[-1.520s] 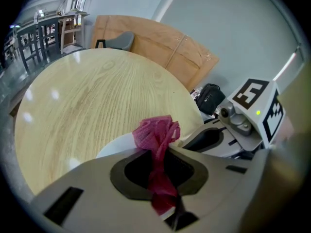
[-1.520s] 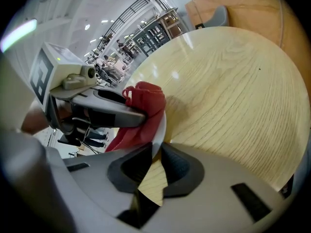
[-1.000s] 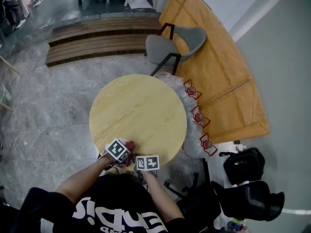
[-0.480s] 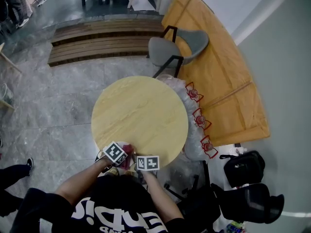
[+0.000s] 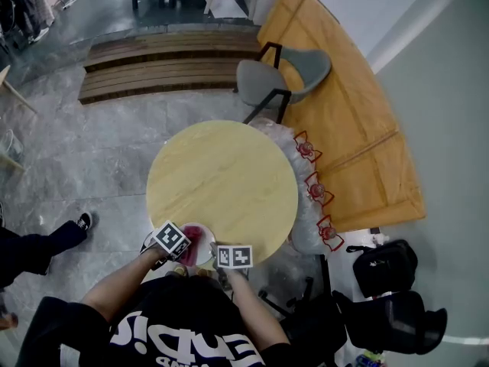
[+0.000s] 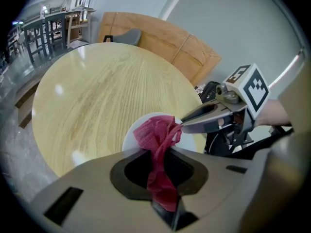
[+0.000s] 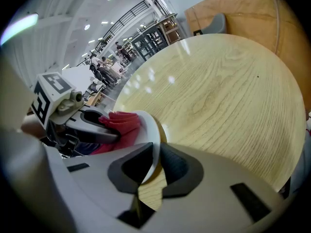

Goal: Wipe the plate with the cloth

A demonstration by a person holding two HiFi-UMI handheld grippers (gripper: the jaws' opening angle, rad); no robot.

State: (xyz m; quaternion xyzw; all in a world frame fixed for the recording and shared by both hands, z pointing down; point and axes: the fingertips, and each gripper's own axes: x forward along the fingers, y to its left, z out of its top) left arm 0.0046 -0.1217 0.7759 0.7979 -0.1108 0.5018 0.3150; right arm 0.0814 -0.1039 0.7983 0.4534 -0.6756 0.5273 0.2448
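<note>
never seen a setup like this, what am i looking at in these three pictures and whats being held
There is no robot here. A person holds hand-worked tongs in each hand, each topped with a black-and-white marker cube. The overhead picture comes from a camera on the person's head, looking down. The other two come from cameras riding on each pair of tongs. Below is a round light wooden table. The left tongs pinch a crumpled dark pink cloth and hold it against a small round white plate. The right tongs grip that plate by its rim, at the table's near edge.
</note>
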